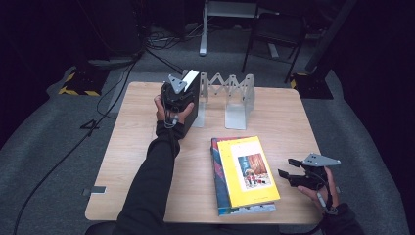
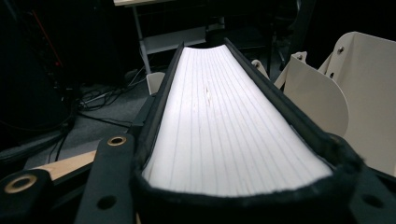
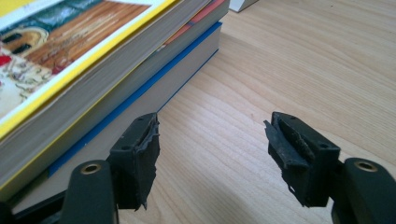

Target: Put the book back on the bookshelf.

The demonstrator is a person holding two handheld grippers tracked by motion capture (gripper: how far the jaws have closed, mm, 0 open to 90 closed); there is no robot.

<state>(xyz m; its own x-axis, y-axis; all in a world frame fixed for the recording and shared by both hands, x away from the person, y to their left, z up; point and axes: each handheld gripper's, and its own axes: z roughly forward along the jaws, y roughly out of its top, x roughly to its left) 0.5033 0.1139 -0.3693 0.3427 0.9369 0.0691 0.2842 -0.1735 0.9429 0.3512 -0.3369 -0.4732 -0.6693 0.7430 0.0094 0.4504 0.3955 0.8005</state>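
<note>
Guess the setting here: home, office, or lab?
Most likely a lab or recording studio. A lone wooden table stands on grey carpet among black drapes, loose floor cables and hazard-striped stand bases, with a person working handheld grippers on books.

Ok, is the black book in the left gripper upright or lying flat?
Upright. The black book stands on edge, white page edges facing up, left gripper clamped across it beside the rack.

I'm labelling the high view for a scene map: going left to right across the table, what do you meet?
Left gripper shut on the upright black book → folding white book rack → stack of two flat books, yellow on top → open right gripper.
</note>
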